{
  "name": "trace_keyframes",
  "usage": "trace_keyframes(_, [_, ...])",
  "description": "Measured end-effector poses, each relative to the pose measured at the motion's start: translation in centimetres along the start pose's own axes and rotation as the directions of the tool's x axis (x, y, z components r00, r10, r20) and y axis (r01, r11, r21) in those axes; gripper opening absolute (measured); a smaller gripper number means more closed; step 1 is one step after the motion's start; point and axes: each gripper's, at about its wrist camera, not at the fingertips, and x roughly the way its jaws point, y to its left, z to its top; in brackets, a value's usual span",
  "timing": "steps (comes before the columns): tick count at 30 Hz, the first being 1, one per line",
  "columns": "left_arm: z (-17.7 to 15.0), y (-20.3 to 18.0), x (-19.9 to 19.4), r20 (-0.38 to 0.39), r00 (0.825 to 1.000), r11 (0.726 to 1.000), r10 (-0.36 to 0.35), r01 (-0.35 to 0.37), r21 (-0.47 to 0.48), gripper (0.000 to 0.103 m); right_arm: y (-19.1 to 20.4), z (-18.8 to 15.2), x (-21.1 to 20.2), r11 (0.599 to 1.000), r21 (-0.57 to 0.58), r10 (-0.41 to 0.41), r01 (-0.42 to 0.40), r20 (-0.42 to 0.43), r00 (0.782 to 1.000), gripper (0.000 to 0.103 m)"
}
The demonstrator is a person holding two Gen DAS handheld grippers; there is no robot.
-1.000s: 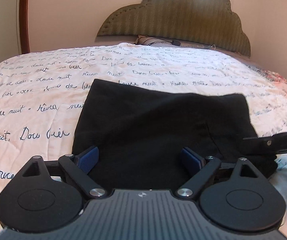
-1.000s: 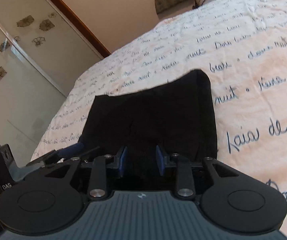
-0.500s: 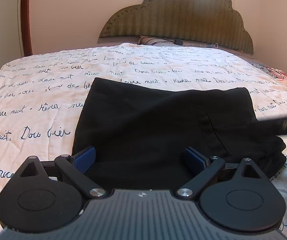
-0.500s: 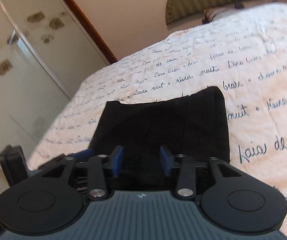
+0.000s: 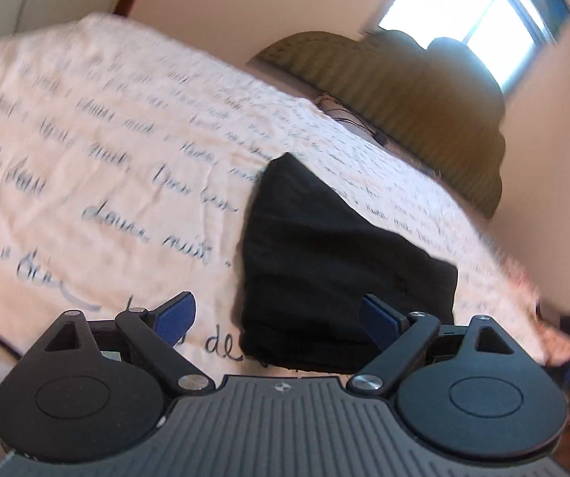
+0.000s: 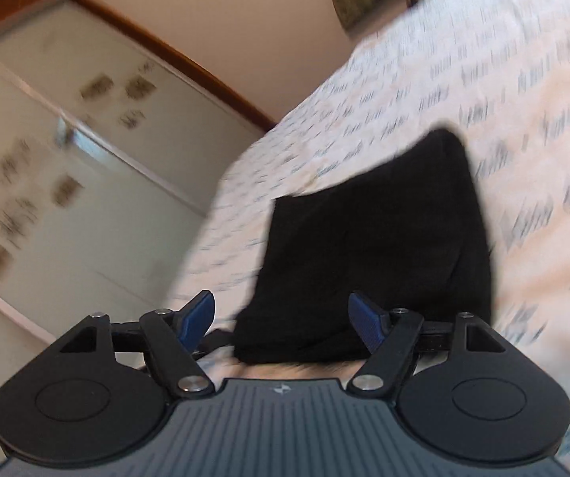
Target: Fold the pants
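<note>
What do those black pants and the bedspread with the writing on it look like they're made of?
The pants look like soft matte black cloth, perhaps cotton knit: they soak up light with no sheen and lie in limp folds. The bedspread looks like thin cream cotton, faintly wrinkled, printed with dark blue script. The blur leaves the weave unclear.

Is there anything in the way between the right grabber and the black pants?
Nothing visible. The right gripper is right at the near edge of the folded black pants on the bedspread; its jaws are opening, with only that edge between them, not pinched.
</note>
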Motion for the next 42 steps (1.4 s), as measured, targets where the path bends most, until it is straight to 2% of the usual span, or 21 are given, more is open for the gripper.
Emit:
trace_keyframes(2, [-0.1, -0.2, 0.2, -0.011, 0.999, 0.999, 0.04, -0.039, 0.021, 0.087, -0.7, -0.3, 0.0, 0.999, 0.046, -0.003, 0.002, 0.005, 1.0, 0.075])
trace_keyframes(5, [-1.0, -1.7, 0.1, -0.004, 0.997, 0.986, 0.074, -0.073, 0.148, 0.083, -1.5, -0.3, -0.2, 0.996, 0.074, -0.043, 0.042, 0.024, 0.999, 0.076])
trace_keyframes(7, [-2.0, -3.2, 0.6, 0.004, 0.988, 0.945, 0.154, -0.148, 0.292, 0.079, -1.7, -0.1, -0.4, 0.996, 0.082, -0.051, 0.048, 0.034, 0.998, 0.076])
trace_keyframes(9, [-2.6, -4.0, 1.7, 0.014, 0.98, 0.903, 0.199, -0.189, 0.386, 0.074, -2.0, 0.1, -0.2, 0.993, 0.087, -0.079, 0.076, 0.039, 0.996, 0.076])
trace_keyframes(13, [-2.6, -5.1, 2.4, 0.035, 0.977, 0.864, 0.21, -0.202, 0.462, 0.071, -2.9, 0.2, 0.6, 0.986, 0.125, -0.115, 0.112, 0.015, 0.993, 0.076])
trace_keyframes(15, [-2.9, -5.3, 3.0, 0.051, 0.97, 0.822, 0.237, -0.229, 0.521, 0.069, -3.4, -0.1, 0.5, 0.983, 0.125, -0.133, 0.132, 0.004, 0.991, 0.076])
trace_keyframes(16, [-3.1, -5.2, 3.1, 0.055, 0.97, 0.812, 0.236, -0.228, 0.538, 0.068, -3.7, -0.2, 0.5, 0.983, 0.133, -0.132, 0.131, 0.004, 0.991, 0.076])
trace_keyframes(18, [-3.0, -4.8, 2.9, 0.053, 0.975, 0.825, 0.217, -0.212, 0.523, 0.064, -4.6, -0.2, 0.2, 0.979, 0.165, -0.122, 0.117, 0.02, 0.992, 0.074])
trace_keyframes(19, [-2.9, -4.7, 2.6, 0.062, 0.976, 0.832, 0.209, -0.211, 0.512, 0.056, -5.0, -0.3, 0.0, 0.977, 0.183, -0.113, 0.106, 0.031, 0.993, 0.074])
trace_keyframes(20, [-2.9, -4.7, 2.2, 0.074, 0.978, 0.839, 0.194, -0.204, 0.503, 0.032, -5.4, -0.3, -0.2, 0.975, 0.203, -0.105, 0.095, 0.038, 0.994, 0.074])
trace_keyframes(21, [-2.9, -4.7, 1.9, 0.086, 0.98, 0.843, 0.178, -0.197, 0.5, 0.026, -5.7, -0.3, -0.3, 0.972, 0.218, -0.1, 0.088, 0.043, 0.994, 0.074])
trace_keyframes(23, [-3.1, -4.6, 1.6, 0.107, 0.98, 0.839, 0.169, -0.2, 0.505, 0.025, -6.3, -0.4, -0.3, 0.967, 0.243, -0.091, 0.078, 0.043, 0.995, 0.074])
trace_keyframes(26, [-2.9, -3.6, 1.8, 0.069, 0.985, 0.872, 0.155, -0.169, 0.459, 0.023, -6.3, -0.3, -0.4, 0.967, 0.243, -0.093, 0.081, 0.038, 0.995, 0.074])
trace_keyframes(28, [-2.8, -3.2, 1.6, 0.062, 0.987, 0.882, 0.151, -0.163, 0.443, 0.019, -6.2, -0.3, -0.4, 0.968, 0.238, -0.093, 0.081, 0.038, 0.995, 0.074])
trace_keyframes(31, [-3.2, -2.9, 0.9, 0.08, 0.984, 0.878, 0.158, -0.177, 0.445, 0.017, -6.3, -0.5, -0.7, 0.968, 0.241, -0.088, 0.073, 0.05, 0.995, 0.074])
trace_keyframes(35, [-3.9, -2.9, 1.4, 0.072, 0.981, 0.859, 0.181, -0.193, 0.475, 0.017, -6.4, -0.7, -0.6, 0.972, 0.221, -0.088, 0.076, 0.047, 0.995, 0.074])
trace_keyframes(37, [-4.1, -3.8, 1.4, 0.083, 0.978, 0.829, 0.192, -0.207, 0.519, 0.015, -6.3, -0.7, -0.4, 0.974, 0.211, -0.095, 0.083, 0.044, 0.995, 0.074])
trace_keyframes(38, [-4.1, -3.9, 1.1, 0.087, 0.978, 0.825, 0.191, -0.208, 0.526, 0.016, -6.2, -0.6, -0.4, 0.973, 0.211, -0.1, 0.089, 0.039, 0.994, 0.074])
trace_keyframes(39, [-3.9, -3.9, 0.5, 0.083, 0.979, 0.834, 0.184, -0.2, 0.515, 0.019, -5.9, -0.5, -0.6, 0.973, 0.212, -0.102, 0.094, 0.03, 0.994, 0.074])
trace_keyframes(40, [-3.7, -3.8, -0.1, 0.071, 0.983, 0.845, 0.172, -0.184, 0.502, 0.027, -5.6, -0.4, -1.0, 0.972, 0.214, -0.107, 0.1, 0.022, 0.994, 0.074])
trace_keyframes(42, [-3.3, -3.7, -1.9, 0.073, 0.988, 0.857, 0.137, -0.156, 0.491, 0.027, -4.7, -0.1, -2.4, 0.972, 0.2, -0.129, 0.12, 0.037, 0.991, 0.075])
